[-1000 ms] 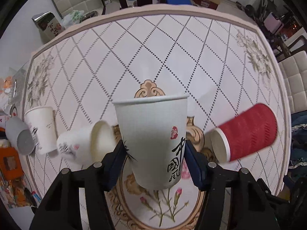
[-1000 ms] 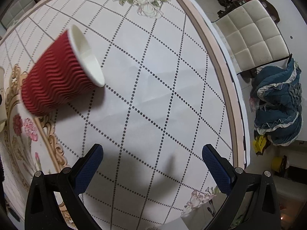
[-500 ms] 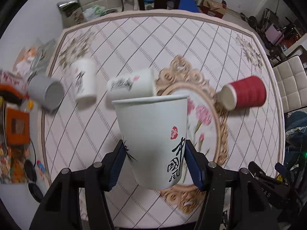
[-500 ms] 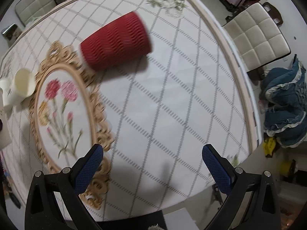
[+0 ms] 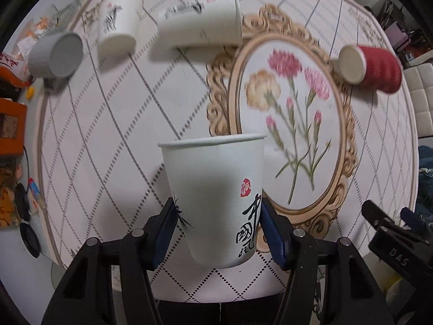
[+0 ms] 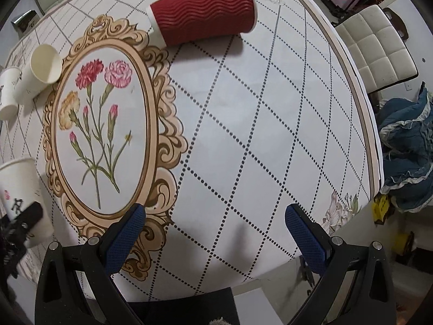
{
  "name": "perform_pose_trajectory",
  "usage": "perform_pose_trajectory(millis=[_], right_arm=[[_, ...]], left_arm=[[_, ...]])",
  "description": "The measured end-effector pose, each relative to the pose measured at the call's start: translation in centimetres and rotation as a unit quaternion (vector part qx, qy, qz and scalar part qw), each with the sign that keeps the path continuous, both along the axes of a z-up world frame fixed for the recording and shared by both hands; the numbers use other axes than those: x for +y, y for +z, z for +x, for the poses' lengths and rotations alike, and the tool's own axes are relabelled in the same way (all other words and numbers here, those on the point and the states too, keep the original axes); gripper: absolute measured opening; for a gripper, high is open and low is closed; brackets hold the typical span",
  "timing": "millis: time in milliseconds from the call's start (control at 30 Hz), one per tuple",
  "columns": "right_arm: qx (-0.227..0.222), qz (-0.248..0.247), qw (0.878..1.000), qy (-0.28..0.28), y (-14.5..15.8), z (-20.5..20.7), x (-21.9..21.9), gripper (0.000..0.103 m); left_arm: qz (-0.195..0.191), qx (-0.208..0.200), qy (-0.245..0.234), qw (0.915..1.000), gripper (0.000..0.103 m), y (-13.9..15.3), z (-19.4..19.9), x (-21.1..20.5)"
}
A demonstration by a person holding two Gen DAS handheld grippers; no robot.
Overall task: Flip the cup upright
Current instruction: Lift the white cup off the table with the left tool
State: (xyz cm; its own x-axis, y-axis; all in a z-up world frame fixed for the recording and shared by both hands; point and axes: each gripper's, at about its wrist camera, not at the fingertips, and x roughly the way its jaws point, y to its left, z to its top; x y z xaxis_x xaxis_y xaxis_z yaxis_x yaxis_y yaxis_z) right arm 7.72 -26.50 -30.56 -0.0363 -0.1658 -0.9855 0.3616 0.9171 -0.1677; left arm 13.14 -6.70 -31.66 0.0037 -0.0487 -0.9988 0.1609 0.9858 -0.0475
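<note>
The left gripper (image 5: 217, 233) clamps the white paper cup with black calligraphy (image 5: 216, 200) rim-up above the near edge of the patterned round table (image 5: 108, 135), while the empty, spread right gripper (image 6: 213, 230) faces the ribbed red paper cup (image 6: 203, 10) lying sideways, well beyond its fingertips.
</note>
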Motion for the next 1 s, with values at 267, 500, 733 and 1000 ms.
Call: perform_pose_trajectory(millis=[267,500,733,1000], right_arm=[[0.012,-0.002,1.0,-0.007,-1.3,-0.5,-1.4,0.103],[0.014,0.001,1.0,-0.012,-1.7,-0.7,-2.2,0.103],[0.011,0.001,1.0,-0.012,-1.3,-0.9,-2.2,0.103],[0.003,0.0,1.0,-0.016,-0.7,-1.3,-2.7,0.103]], left_arm=[[0.007,0.019,-0.002,0.9998,0.059,-2.6,-0.5,-0.2],[0.002,0.016,-0.008,0.9998,0.095,-3.8,-0.7,0.3],[0.003,0.007,-0.01,0.9999,0.098,-3.9,-1.1,0.8],[0.007,-0.007,-0.006,0.9999,0.098,-1.7,-0.9,-1.3]])
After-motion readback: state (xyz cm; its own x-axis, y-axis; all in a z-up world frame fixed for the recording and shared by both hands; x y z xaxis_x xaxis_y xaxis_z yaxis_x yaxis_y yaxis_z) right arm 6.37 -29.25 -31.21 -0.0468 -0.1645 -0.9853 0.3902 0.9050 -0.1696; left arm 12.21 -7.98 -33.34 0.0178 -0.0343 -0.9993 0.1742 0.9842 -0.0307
